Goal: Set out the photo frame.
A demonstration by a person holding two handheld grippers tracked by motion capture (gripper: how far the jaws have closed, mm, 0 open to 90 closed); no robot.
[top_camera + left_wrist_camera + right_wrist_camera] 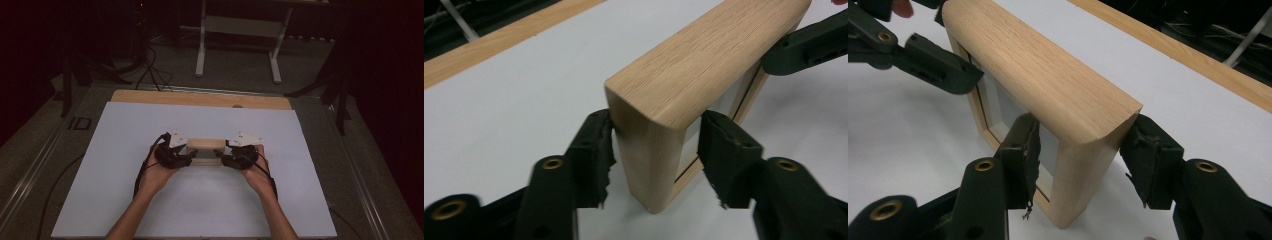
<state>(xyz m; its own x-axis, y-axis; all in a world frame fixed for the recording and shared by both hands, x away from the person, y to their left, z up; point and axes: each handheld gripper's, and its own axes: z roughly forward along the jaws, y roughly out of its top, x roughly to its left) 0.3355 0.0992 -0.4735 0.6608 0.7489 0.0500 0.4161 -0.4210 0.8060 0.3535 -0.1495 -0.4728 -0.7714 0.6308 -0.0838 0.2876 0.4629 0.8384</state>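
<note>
A white board (150, 210) covered most of the table, with a strip of bare wood (200, 98) showing along its far edge. Beyond the table stood the white legs of a stand (237, 45) on a grey floor, with dark cables (150, 70) lying to the left of it.

Near the middle of the board a wooden frame (205, 145) stood upright on its long edge, thick and pale-grained, with a grey panel set inside it. The person's forearms came in from the bottom of the high view, one hand at each short end of the frame.

The left gripper (656, 150) had its jaws closed around the frame's left end, one black pad pressed to the back face and the other to the front rim. The right gripper (1080, 152) held the opposite end the same way, one pad on the grey panel side, one on the back. In each gripper view the other gripper's jaw showed farther along the frame, touching its front.
</note>
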